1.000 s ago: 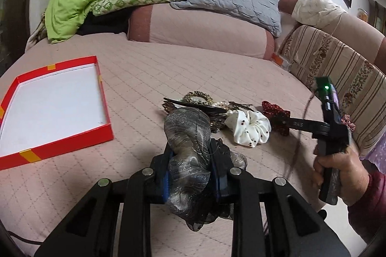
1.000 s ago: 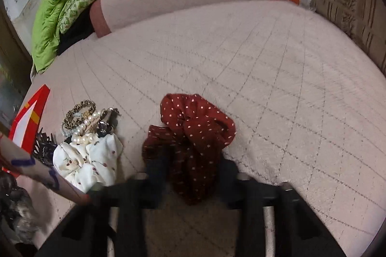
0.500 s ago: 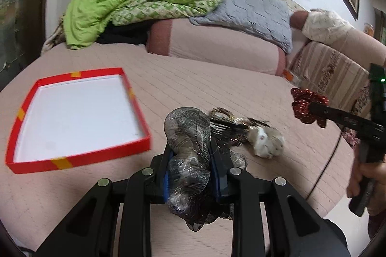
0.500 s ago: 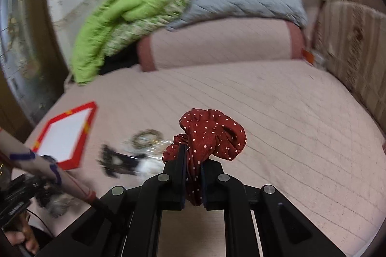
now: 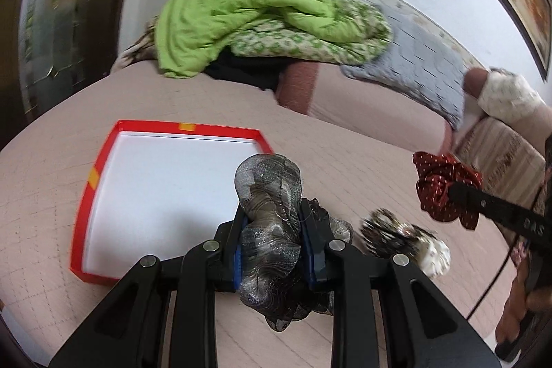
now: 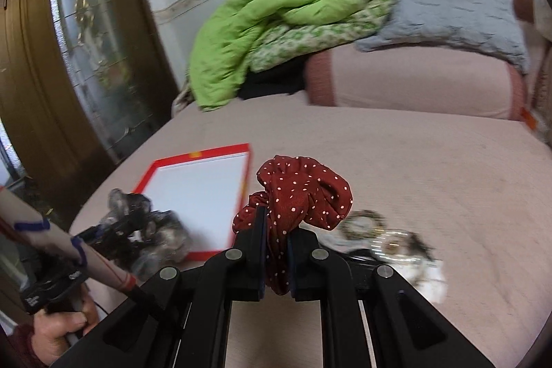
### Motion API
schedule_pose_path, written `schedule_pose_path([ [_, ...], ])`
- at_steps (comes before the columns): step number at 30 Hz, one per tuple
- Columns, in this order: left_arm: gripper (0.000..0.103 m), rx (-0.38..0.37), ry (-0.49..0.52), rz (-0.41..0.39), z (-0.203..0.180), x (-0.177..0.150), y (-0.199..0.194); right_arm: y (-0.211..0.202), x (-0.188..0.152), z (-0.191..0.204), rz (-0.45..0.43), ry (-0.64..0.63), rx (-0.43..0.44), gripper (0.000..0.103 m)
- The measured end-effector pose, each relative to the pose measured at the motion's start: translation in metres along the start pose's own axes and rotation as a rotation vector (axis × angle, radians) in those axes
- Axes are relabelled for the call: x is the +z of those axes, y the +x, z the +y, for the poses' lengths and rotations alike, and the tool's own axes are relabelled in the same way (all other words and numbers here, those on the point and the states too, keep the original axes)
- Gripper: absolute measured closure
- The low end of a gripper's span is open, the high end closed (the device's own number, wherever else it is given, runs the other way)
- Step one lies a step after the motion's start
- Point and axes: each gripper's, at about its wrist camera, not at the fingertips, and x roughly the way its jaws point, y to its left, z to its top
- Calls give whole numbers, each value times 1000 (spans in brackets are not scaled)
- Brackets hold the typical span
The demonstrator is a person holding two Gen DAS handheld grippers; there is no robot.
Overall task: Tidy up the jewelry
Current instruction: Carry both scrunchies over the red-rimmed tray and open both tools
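Observation:
My left gripper (image 5: pixel 272 223) is shut on a shiny grey-brown scrunchie (image 5: pixel 269 195), held in the air over the near right corner of a red tray (image 5: pixel 86 185) with a white floor. My right gripper (image 6: pixel 276 223) is shut on a dark red scrunchie (image 6: pixel 303 192) with white dots, raised above the bed to the right of the same red tray (image 6: pixel 245 181). In the left wrist view the red scrunchie (image 5: pixel 441 185) hangs at the right. A blurred pile of jewelry and a white scrunchie (image 5: pixel 410 243) lies on the bed; in the right wrist view this pile (image 6: pixel 390 240) sits just past my fingers.
The pink quilted bed cover (image 6: pixel 414 167) fills the middle. A green blanket (image 5: pixel 241 12), a grey pillow (image 6: pixel 448 9) and a pink bolster (image 6: pixel 407 78) line the far side. A wooden door (image 6: pixel 62 57) stands at the left. A person's hand (image 6: pixel 58 330) holds the left gripper.
Both grippers lifted their scrunchies off the bed and swung left toward the red tray, which now sits straight ahead. The jewelry pile has slid to the right of both views.

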Motion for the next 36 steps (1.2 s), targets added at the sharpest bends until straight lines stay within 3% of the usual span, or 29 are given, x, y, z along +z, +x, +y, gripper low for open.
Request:
schedule_pose_path([
  [11,78,155,-127,3,81,51,55,87,26,58,65,-13,113,93],
  [15,78,185,-168,37,107,65,85,127,38,70,80,6,135,93],
  [27,78,238,-164,120,138,89,140,249,57,81,186,5,140,93],
  [36,78,258,-165,143,134,89,150,283,51,81,249,17,134,90],
])
